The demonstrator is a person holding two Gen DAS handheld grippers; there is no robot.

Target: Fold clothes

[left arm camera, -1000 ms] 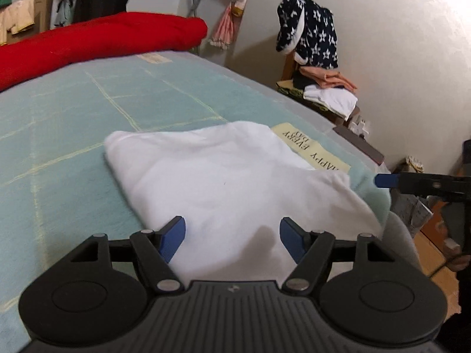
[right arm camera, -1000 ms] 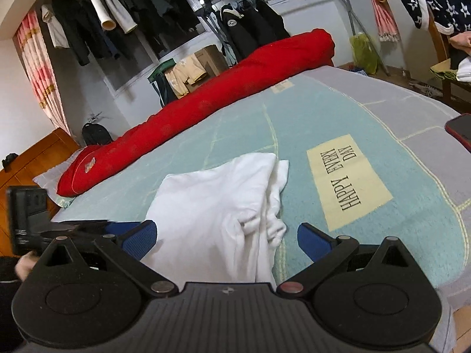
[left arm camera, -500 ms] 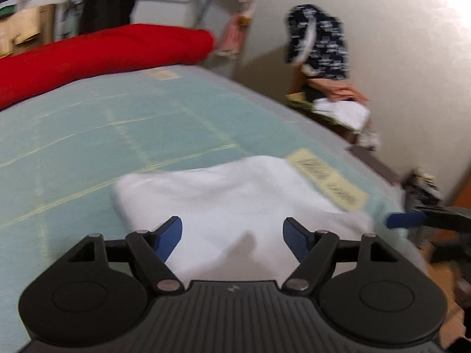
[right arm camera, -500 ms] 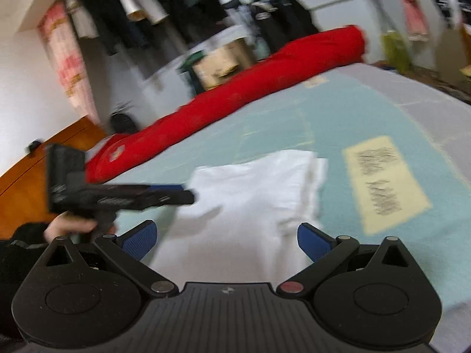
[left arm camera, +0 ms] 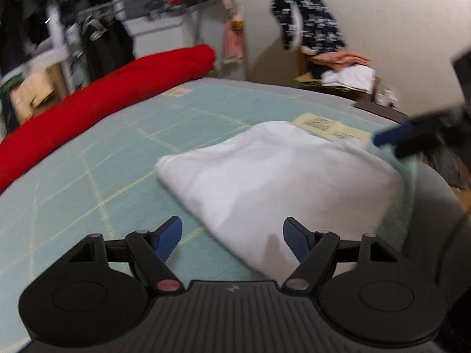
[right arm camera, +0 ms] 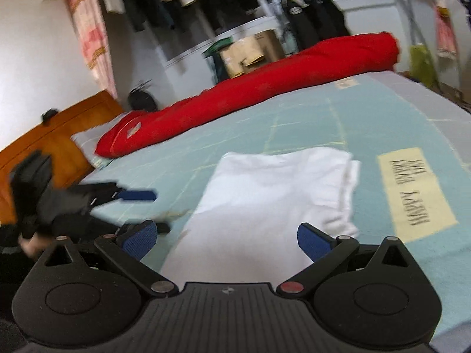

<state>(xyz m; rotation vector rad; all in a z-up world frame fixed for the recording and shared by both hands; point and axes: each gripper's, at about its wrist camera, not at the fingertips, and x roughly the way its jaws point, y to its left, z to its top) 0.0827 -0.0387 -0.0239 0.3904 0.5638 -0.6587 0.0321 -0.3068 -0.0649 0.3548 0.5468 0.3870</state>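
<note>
Both claws gape empty: the left gripper [left arm camera: 232, 239] straddles the near corner of the white garment [left arm camera: 279, 176], the right gripper [right arm camera: 225, 239] its near edge. It lies compactly folded on the bedspread [right arm camera: 309, 117], so neither needs a hold.

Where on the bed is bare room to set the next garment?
Open blanket lies between the white folded garment and the red roll, and left of the garment in the left wrist view. The near bed edge is crowded by both open grippers.
</note>
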